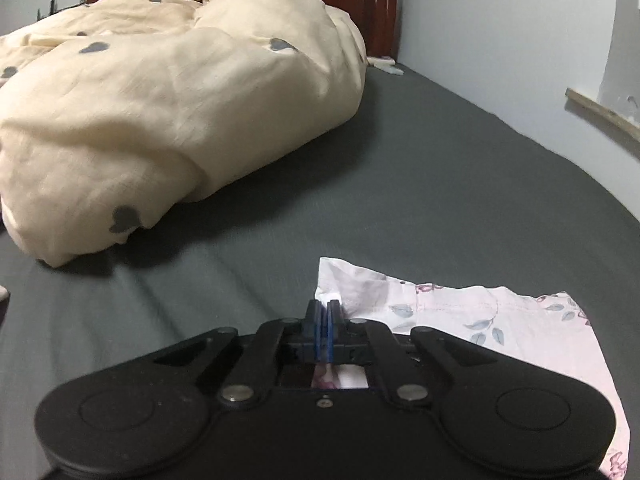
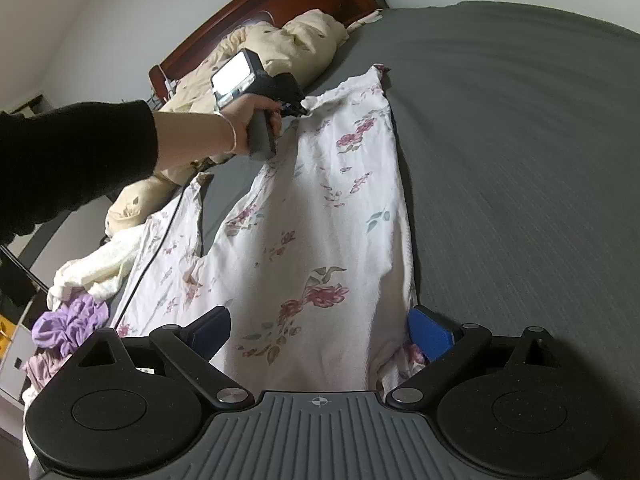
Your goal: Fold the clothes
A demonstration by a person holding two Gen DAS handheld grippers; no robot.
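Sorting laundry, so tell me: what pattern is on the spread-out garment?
White with pink flowers and grey-green leaves; right wrist view.

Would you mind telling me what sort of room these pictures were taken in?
Most likely a bedroom: a bed with a grey sheet, a dark wooden headboard against the wall, and a rumpled cream quilt heaped beside it.

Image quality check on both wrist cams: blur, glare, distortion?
Left wrist view: soft throughout, strong fisheye curve on the grey sheet, duvet casts a soft shadow. Right wrist view: sheet streaked by blur at right, blown-out glare on the left gripper's screen, floral garment fairly sharp.
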